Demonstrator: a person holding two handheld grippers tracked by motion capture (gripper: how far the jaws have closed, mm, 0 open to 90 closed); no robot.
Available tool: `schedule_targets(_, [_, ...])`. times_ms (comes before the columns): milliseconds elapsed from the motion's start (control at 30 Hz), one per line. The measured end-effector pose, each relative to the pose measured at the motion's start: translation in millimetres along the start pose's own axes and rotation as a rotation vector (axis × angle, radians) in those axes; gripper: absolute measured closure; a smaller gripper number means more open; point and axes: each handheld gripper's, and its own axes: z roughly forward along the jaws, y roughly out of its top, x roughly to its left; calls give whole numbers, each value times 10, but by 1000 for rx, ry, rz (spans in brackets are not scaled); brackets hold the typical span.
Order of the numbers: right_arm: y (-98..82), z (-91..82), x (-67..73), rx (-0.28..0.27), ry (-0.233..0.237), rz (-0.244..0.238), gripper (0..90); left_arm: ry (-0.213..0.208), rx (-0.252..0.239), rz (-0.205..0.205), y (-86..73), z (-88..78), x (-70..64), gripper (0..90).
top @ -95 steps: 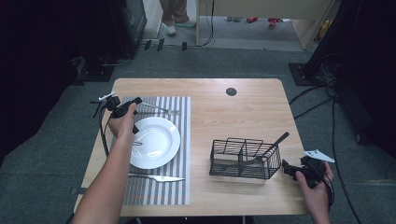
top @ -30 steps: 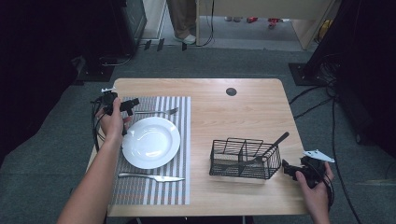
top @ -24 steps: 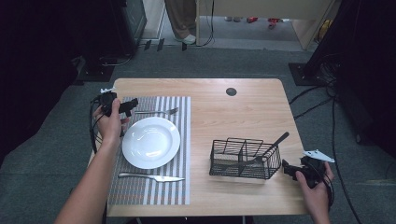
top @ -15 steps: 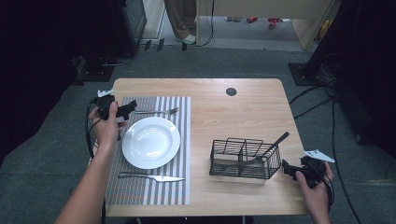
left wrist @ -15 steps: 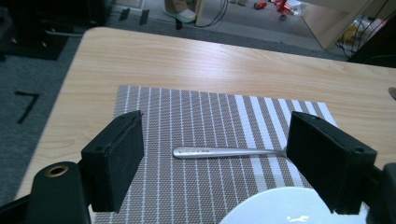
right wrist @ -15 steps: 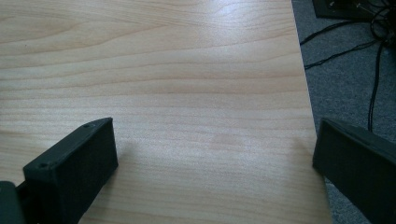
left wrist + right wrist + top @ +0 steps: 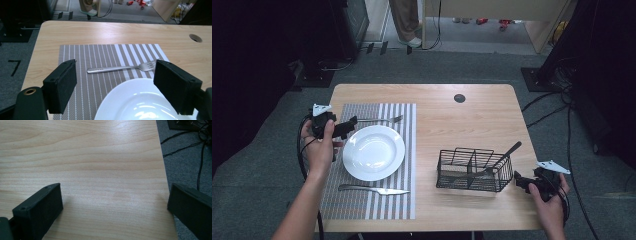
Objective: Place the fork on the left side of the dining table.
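Note:
A white plate [image 7: 373, 151] lies on a striped placemat [image 7: 367, 200], with a silver fork [image 7: 379, 120] beyond it and a knife [image 7: 374, 190] on its near side. My left gripper [image 7: 348, 126] hovers at the placemat's left edge, just left of the fork's handle, open and empty. In the left gripper view the fork [image 7: 120, 68] and the plate [image 7: 140, 102] show between the wide jaws of that gripper [image 7: 115, 80]. My right gripper [image 7: 519, 181] sits near the table's right front corner, open over bare wood [image 7: 100, 170], with nothing in it.
A black wire basket [image 7: 474, 170] stands just left of the right gripper, and a dark-handled utensil [image 7: 508, 152] leans out of it. A round cable hole [image 7: 459, 98] is at the far middle. The table edge [image 7: 166, 182] runs close to the right jaw, with cables on the floor beyond.
My left gripper has drawn back to the left and slightly up, away from the fork and plate, with its jaws open and empty. The right gripper has stayed still.

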Motion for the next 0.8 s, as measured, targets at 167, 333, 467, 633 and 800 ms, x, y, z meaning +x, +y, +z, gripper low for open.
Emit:
schedule_targets(167, [0,0,0,0,0,0,0,-8,-9,15,-80,-136,-17,188])
schedule_targets(333, [0,0,0,0,0,0,0,-16,-14,28,-172,-276,-19,188])
schedule_targets(467, [0,0,1,0,0,0,0,-7,-19,39,-269,-389,1,187])
schedule_targets(633, [0,0,1,0,0,0,0,-6,-13,45,-417,-509,35,187])
schedule_targets(800, [0,0,1,0,0,0,0,-5,-6,40,-591,-599,85,184])
